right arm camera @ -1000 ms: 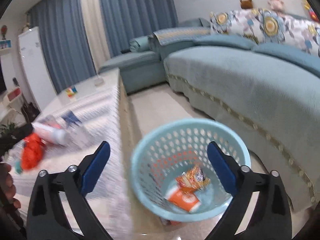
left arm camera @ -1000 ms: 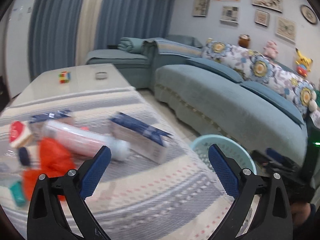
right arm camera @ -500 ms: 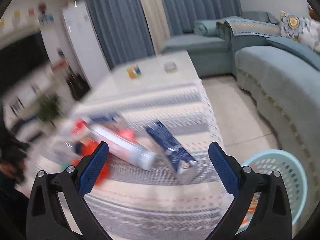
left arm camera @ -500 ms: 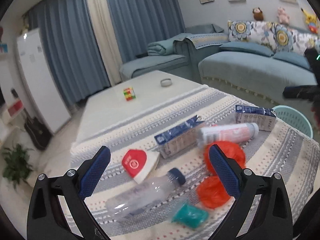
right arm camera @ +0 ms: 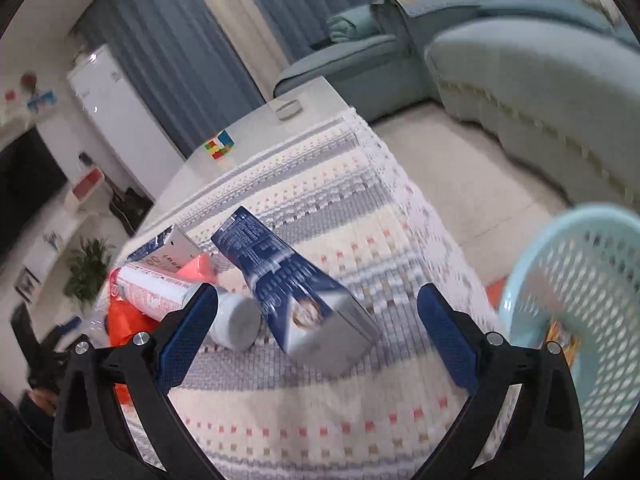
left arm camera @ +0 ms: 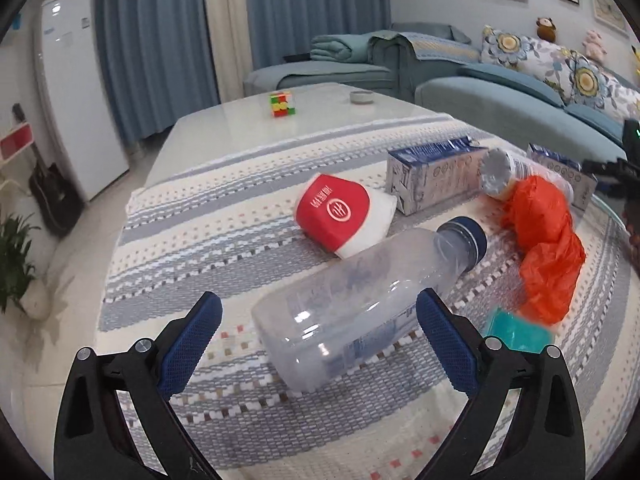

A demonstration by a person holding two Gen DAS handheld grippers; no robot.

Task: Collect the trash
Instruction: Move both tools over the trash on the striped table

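Note:
A clear plastic bottle (left arm camera: pixel 360 304) with a dark blue cap lies on the striped cloth, its base between the fingers of my open left gripper (left arm camera: pixel 318 342). Behind it lie a red and white cup (left arm camera: pixel 340 214), a blue carton (left arm camera: pixel 432 176), an orange bag (left arm camera: pixel 544 240) and a teal wrapper (left arm camera: pixel 516 334). My right gripper (right arm camera: pixel 316 336) is open around the near end of a blue milk carton (right arm camera: pixel 296 292). Beside that carton lies a pink and white bottle (right arm camera: pixel 180 296). The light blue basket (right arm camera: pixel 580 300) stands on the floor to the right, with a wrapper inside.
The low table (left arm camera: pixel 240 128) carries a puzzle cube (left arm camera: pixel 282 104) and a small round dish (left arm camera: pixel 361 97) at its far end. A blue sofa (right arm camera: pixel 540 80) runs along the right. A white fridge (left arm camera: pixel 72 92), a plant (left arm camera: pixel 12 260) and curtains stand to the left.
Both grippers swung away from the basket toward the table. The left one dropped close to the clear bottle; the right one moved in over the blue carton. Both stayed open.

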